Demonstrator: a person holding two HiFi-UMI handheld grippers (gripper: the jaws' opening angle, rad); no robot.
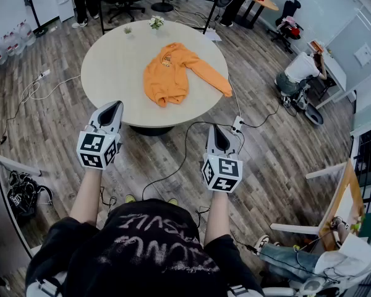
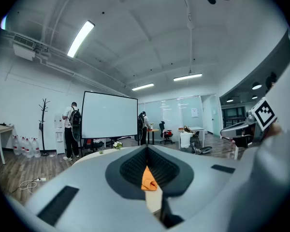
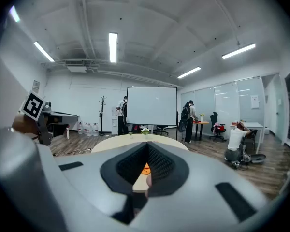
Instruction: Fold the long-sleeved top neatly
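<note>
The left claw (image 1: 114, 107) and the right claw (image 1: 215, 130) are both fully closed and empty, held side by side short of the round surface (image 1: 111, 67). The orange long-sleeved top (image 1: 170, 73) lies crumpled on it, ahead of both claws, well apart.

the left gripper (image 2: 146, 151) had its jaws closed together, empty. in the narrow gap beneath their tips, the orange top (image 2: 149, 181) lay on the pale table (image 2: 153, 202). a white screen (image 2: 109, 115) stood beyond.
</note>
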